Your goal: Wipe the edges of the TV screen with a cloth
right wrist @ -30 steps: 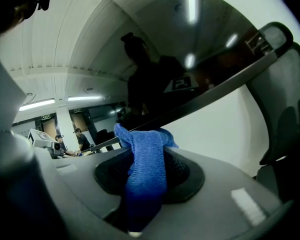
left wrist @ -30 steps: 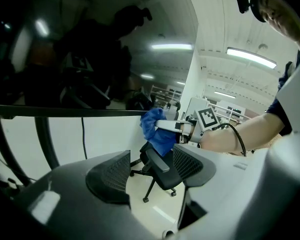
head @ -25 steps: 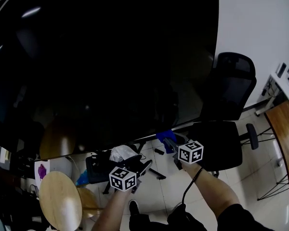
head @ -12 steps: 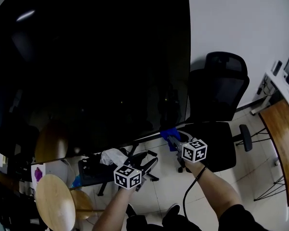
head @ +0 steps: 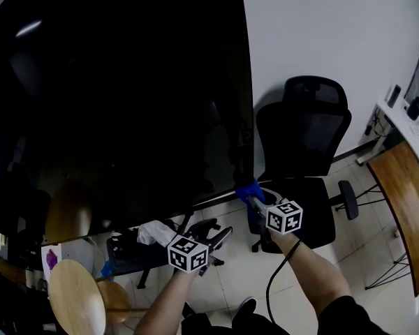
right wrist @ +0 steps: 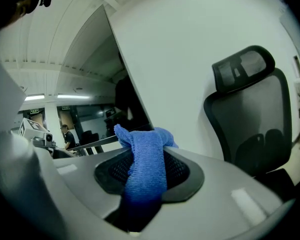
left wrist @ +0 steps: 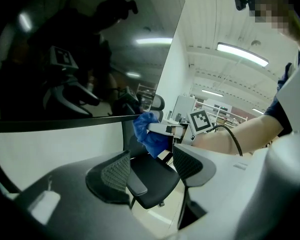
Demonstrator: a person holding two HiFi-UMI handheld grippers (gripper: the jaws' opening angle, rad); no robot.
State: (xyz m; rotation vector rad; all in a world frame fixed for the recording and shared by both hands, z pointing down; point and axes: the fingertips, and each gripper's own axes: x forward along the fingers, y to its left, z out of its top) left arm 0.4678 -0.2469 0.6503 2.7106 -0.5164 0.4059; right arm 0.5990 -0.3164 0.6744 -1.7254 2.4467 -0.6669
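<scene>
Blue cloth (head: 246, 189) bunched in the clenched right hand-held gripper (head: 252, 198), free end up at the lower right corner of the TV screen (head: 126, 96), apparently to rub that edge; left hand-held gripper (head: 222, 237) released, empty, held low.

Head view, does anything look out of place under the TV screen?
A crumpled white wad lies on the dark stand base below the TV screen, looking like stray clutter. Nothing else stands out.
</scene>
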